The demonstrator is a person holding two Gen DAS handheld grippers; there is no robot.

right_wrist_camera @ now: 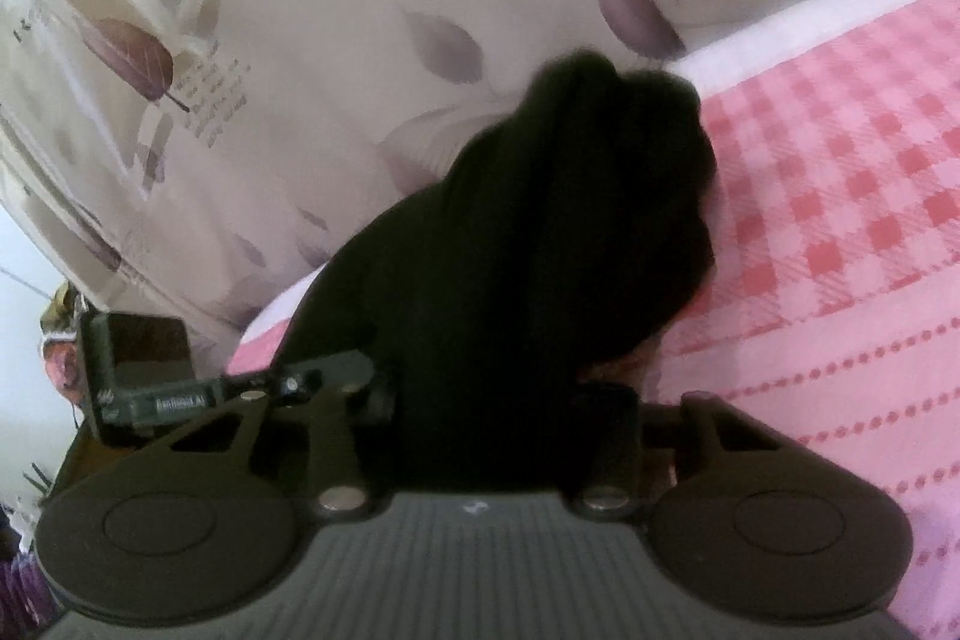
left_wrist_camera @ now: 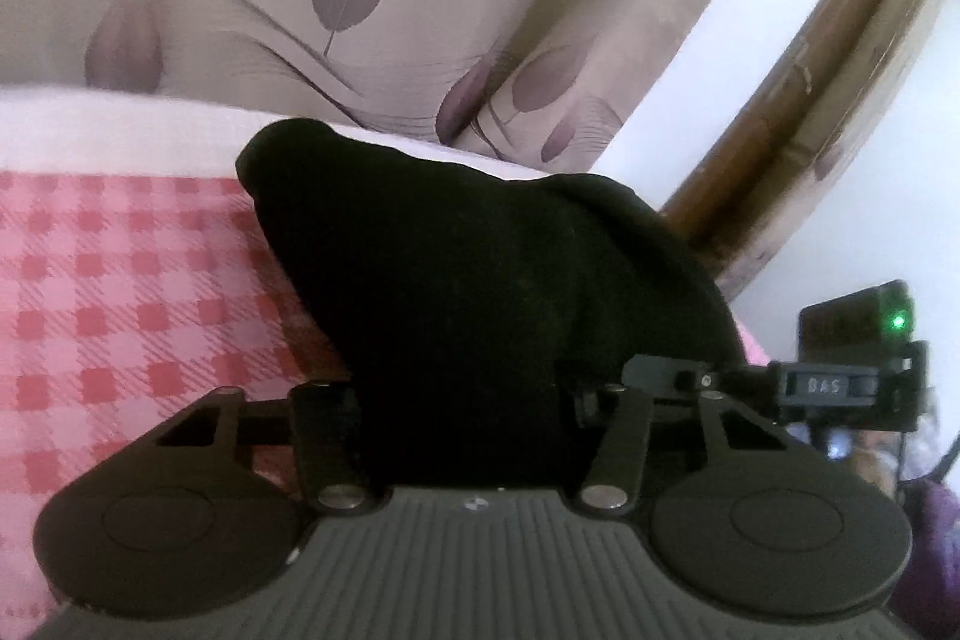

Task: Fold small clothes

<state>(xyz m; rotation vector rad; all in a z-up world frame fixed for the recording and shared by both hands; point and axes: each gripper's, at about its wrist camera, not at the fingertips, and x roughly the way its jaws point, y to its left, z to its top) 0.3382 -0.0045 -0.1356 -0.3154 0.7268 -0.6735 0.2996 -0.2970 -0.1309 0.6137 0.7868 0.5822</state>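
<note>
left gripper (left_wrist_camera: 462, 400), right gripper (right_wrist_camera: 504, 400) clamping black garment (left_wrist_camera: 480, 268)

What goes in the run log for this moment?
left gripper: shut on black garment | right gripper: shut on black garment | garment lifted above pink checked cloth

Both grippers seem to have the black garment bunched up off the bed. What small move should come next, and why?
Probably draw the two grippers apart. The black garment hangs bunched between the left gripper and right gripper above the pink checked bedspread, so it likely needs spreading before laying flat.
</note>
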